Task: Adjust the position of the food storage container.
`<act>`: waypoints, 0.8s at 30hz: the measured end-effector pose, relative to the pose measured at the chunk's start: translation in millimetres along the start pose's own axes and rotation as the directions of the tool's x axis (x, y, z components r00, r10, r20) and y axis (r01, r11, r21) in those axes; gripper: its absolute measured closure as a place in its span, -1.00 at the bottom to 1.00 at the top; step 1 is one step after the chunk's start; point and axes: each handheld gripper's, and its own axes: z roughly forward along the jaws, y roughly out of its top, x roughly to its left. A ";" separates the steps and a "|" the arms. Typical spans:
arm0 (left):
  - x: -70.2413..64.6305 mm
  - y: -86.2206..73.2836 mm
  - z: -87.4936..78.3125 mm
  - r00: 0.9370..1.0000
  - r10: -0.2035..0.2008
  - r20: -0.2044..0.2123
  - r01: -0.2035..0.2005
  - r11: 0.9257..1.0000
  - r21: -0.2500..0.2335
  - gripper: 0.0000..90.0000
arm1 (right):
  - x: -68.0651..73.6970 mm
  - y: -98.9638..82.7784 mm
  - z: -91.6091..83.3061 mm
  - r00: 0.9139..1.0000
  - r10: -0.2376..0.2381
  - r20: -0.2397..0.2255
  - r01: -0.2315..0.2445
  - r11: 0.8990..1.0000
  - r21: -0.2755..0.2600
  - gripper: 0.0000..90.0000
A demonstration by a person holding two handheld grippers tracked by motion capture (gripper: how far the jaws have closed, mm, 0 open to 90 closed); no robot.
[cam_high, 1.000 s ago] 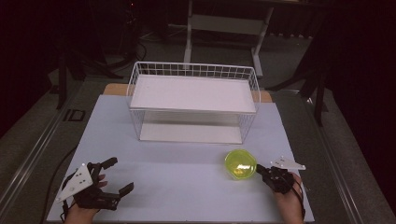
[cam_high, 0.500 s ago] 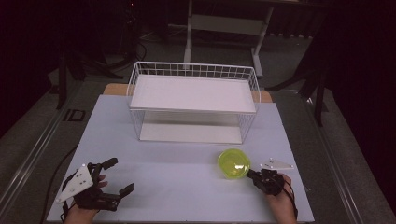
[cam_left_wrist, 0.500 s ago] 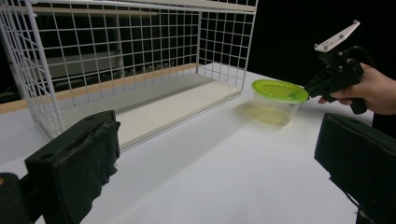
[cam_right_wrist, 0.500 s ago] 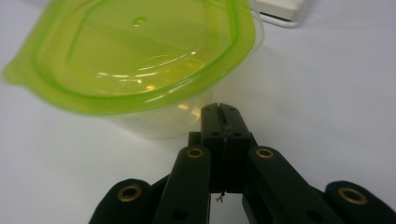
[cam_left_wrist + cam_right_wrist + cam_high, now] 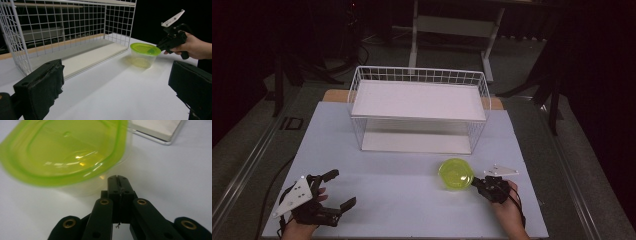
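Right gripper (image 5: pixel 117 178), right gripper view: the two black fingers (image 5: pixel 113 185) are pressed together with no gap and nothing between them, their tips just beside the near wall of the container (image 5: pixel 67 157), under its overhanging lid rim. Whether the tips touch the wall cannot be told. The container is a clear tub capped by a translucent yellow-green lid (image 5: pixel 62 147); it stands upright on the white desk (image 5: pixel 175 182).

High view: the right gripper (image 5: pixel 479 182) lies directly right of the container (image 5: pixel 456 173), held by a hand (image 5: pixel 507 212) entering from the near edge, with its grey plate (image 5: pixel 500 170) beyond it. The container sits in front of the wire basket (image 5: pixel 419 107), near that basket's right front corner and apart from it. The basket is white mesh with a white board across its top and a white floor panel.

Left gripper (image 5: pixel 343 189), high view: the fingers (image 5: pixel 330 175) are spread wide and hold nothing. It rests well to the left of the container, at the near left part of the desk (image 5: pixel 402 200).

Left gripper view: the two padded fingers (image 5: pixel 40 87) stand far apart at the frame's sides; between them, farther off, appear the basket (image 5: pixel 62 35), the container (image 5: pixel 145 55) and the right gripper (image 5: pixel 160 46) at the container's rim.
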 end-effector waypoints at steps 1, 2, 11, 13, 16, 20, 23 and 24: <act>0.1 0.0 -0.1 1.000 0.000 -0.001 0.000 1.000 -0.001 -0.98 | -1.8 1.4 3.5 1.000 0.013 -0.004 -0.013 1.000 0.002 1.00; 0.1 0.1 -0.1 1.000 0.000 0.000 0.000 1.000 -0.001 -0.98 | -1.3 1.9 4.9 1.000 0.021 -0.008 -0.021 1.000 0.003 1.00; -0.3 -0.4 1.1 1.000 -0.002 0.004 0.002 1.000 0.001 -0.98 | 12.5 6.4 7.1 0.999 -0.008 -0.045 0.009 1.000 0.012 1.00; -0.7 -0.3 1.3 1.000 0.000 0.005 0.000 1.000 0.003 -0.98 | 14.1 7.8 7.8 0.999 -0.007 -0.052 0.007 1.000 0.010 1.00; -1.0 -0.2 1.1 1.000 0.002 0.006 -0.002 1.000 0.004 -0.98 | 19.9 11.4 11.5 0.997 -0.011 -0.073 0.012 1.000 0.009 1.00; -0.4 -0.3 0.8 1.000 -0.002 0.007 0.002 1.000 0.004 -0.98 | 31.0 14.4 17.3 0.995 -0.026 -0.101 0.028 0.999 0.020 1.00; -0.8 -0.2 0.8 1.000 0.001 0.010 -0.001 1.000 0.003 -0.98 | 38.0 15.6 19.5 0.992 -0.025 -0.124 0.028 0.999 0.025 1.00; -1.0 -0.1 0.8 1.000 0.003 0.010 -0.003 1.000 0.003 -0.98 | 41.0 16.2 19.8 0.991 -0.034 -0.127 0.038 0.999 0.027 1.00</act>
